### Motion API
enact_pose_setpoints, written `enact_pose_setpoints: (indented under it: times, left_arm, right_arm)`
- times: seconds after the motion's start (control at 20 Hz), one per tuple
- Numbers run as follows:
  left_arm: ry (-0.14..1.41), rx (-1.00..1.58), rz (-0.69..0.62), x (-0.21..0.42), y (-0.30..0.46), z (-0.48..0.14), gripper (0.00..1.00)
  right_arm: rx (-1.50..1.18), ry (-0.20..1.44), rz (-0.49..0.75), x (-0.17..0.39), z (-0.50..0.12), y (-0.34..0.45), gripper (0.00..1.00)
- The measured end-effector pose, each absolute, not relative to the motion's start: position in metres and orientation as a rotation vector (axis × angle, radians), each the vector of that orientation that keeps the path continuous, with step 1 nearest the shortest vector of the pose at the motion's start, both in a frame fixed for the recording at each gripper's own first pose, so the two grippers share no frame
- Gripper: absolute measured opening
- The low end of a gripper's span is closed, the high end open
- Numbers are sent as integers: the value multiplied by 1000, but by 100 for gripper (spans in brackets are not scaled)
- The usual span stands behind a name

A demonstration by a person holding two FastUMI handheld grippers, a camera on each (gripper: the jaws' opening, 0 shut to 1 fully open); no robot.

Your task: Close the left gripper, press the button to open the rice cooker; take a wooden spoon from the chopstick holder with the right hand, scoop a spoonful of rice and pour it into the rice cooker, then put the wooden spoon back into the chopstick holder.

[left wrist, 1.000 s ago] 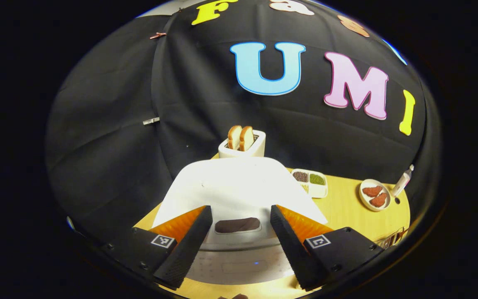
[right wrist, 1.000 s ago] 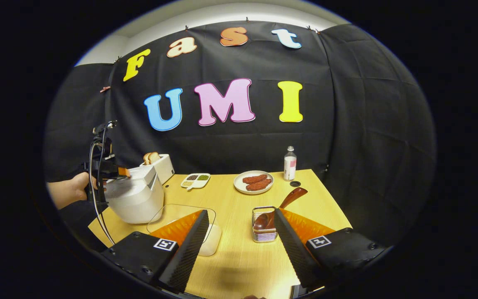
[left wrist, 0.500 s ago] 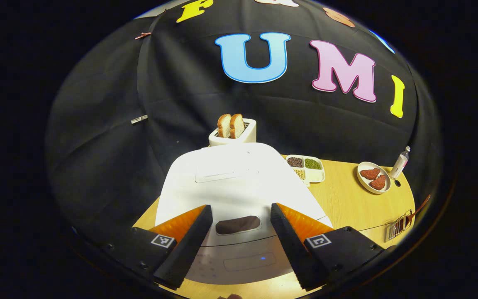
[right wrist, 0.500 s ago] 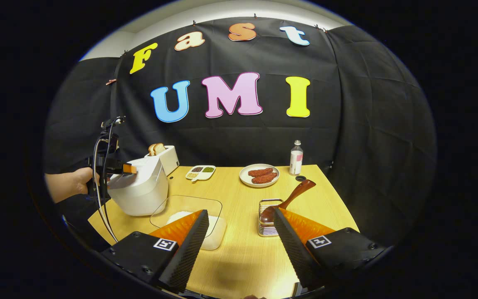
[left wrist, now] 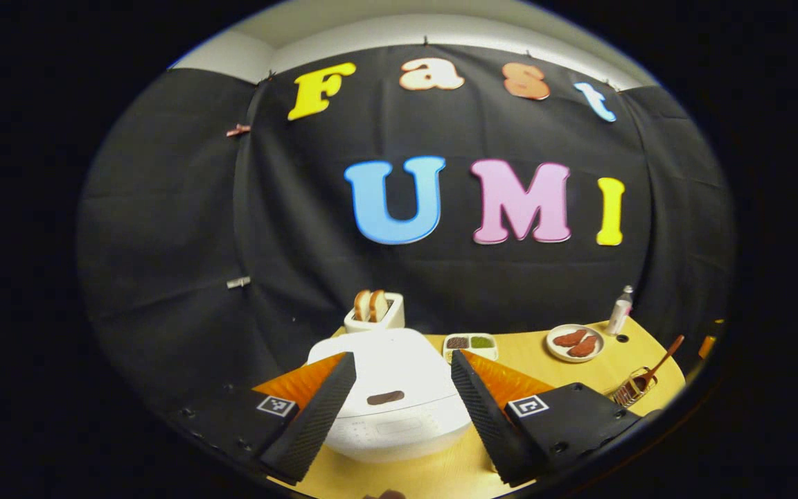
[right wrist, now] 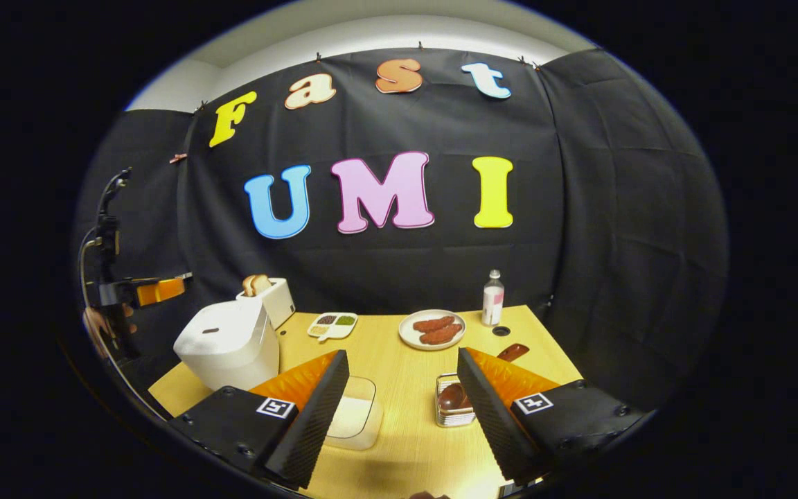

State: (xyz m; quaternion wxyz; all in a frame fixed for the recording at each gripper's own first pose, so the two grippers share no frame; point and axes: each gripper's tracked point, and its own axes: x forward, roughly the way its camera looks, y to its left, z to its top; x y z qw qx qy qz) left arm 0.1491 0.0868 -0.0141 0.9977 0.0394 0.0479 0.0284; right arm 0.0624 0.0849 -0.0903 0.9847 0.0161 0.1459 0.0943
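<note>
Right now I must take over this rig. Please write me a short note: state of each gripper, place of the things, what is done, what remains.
Left gripper: open, holds nothing, in front of the rice cooker, not touching it.
Right gripper: open, holds nothing, above the table near the chopstick holder.
Rice cooker: lid down. Wooden spoon: in the chopstick holder, handle leaning out. Rice container: between cooker and holder.
Done: nothing visible.
Left: close the left gripper, press the button; take the spoon, scoop, pour, put the spoon back.

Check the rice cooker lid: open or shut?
Shut. The rice cooker lid lies flat and flush on its body, left gripper lifted clear beside it.
</note>
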Motion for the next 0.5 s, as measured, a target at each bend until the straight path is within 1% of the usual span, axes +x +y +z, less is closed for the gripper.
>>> enact_pose_setpoints:
  times: [0.2, 0.3, 0.5]
  left_arm:
    - [93, -26, 11, 92, 77, -3, 96]
    - [74, -18, 23, 76, 83, 2, 97]
    - [38, 30, -16, 57, 83, 7, 97]
  right_arm:
    - [40, 212, 162, 60, -53, 85, 98]
    - [3, 197, 130, 53, -50, 75, 99]
    - [-2, 223, 72, 21, -56, 63, 98]
